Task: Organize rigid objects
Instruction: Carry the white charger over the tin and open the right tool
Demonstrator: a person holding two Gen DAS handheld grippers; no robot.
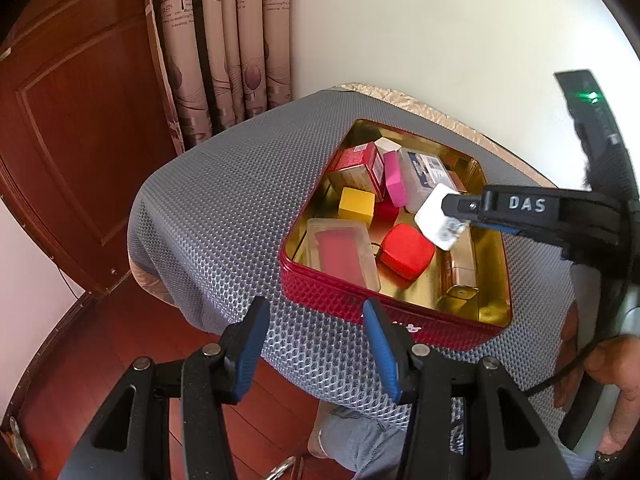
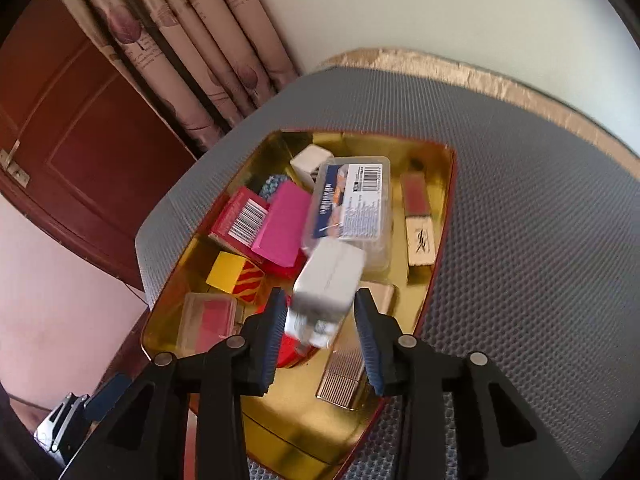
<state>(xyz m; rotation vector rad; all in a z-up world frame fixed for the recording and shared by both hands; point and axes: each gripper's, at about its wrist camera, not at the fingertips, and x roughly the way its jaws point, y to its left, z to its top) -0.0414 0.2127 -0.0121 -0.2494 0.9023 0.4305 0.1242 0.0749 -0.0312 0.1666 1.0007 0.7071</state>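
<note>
A red tin (image 1: 384, 312) with a gold inside sits on the grey mat; it also shows in the right wrist view (image 2: 444, 208). It holds several small boxes: a yellow cube (image 1: 356, 205), a pink box (image 2: 282, 230), a red case (image 1: 406, 250), a clear labelled box (image 2: 352, 200) and a clear case with a red insert (image 1: 340, 252). My right gripper (image 2: 322, 314) is above the tin with a white charger block (image 2: 326, 284) between its jaws; the block looks blurred and loose. It shows in the left wrist view (image 1: 438, 216) too. My left gripper (image 1: 316, 328) is open and empty at the tin's near side.
The grey dotted mat (image 1: 224, 200) covers a small table with a gold cloth edge (image 2: 480, 76). A curtain (image 1: 224, 40) and a wooden door (image 1: 72, 128) stand behind. A gold ridged box (image 2: 344, 372) lies in the tin below my right gripper.
</note>
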